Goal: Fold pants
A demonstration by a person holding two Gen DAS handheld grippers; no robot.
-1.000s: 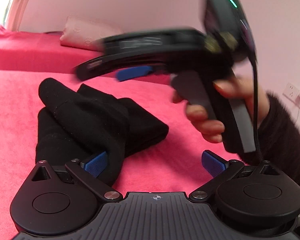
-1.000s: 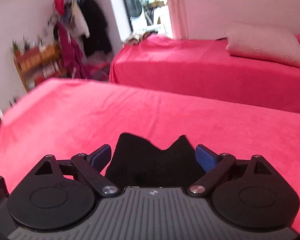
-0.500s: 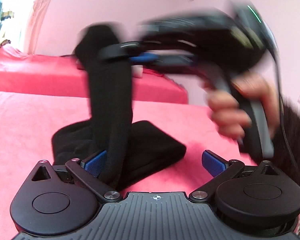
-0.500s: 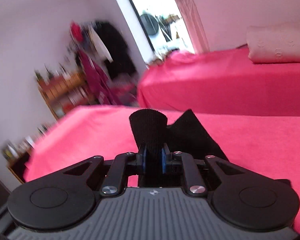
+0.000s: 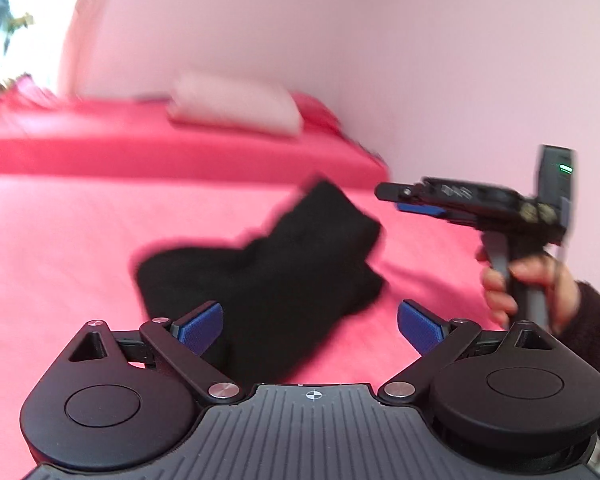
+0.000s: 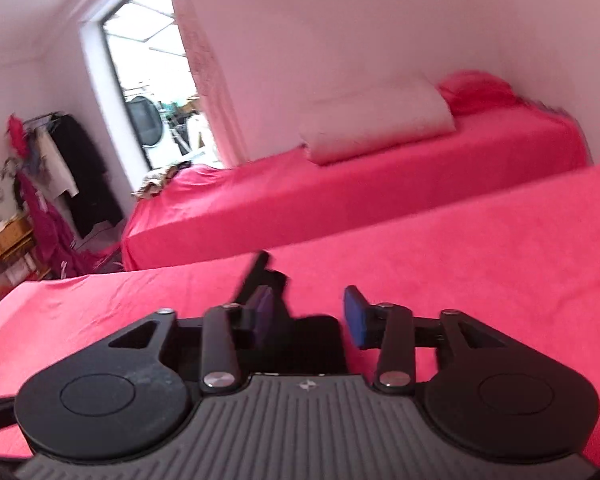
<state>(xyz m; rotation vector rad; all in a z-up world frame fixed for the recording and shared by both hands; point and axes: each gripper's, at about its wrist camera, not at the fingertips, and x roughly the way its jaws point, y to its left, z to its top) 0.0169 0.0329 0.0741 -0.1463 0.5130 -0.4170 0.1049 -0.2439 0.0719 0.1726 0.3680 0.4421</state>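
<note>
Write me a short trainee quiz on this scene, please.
1. True or false: the left claw is shut on the black pants.
2. The pants lie on a cover that is: A red, B white, C blue?
3. What lies on the far bed?
Key: 1 false, it stands open; 2 A; 3 a pillow.

**A:** what's in the background of my shot?

**B:** red-covered bed (image 6: 480,248) up front, second red bed (image 6: 340,196) behind with a pale pillow (image 6: 376,128), bright window (image 6: 148,92), clothes rack (image 6: 60,168) by the wall.
</note>
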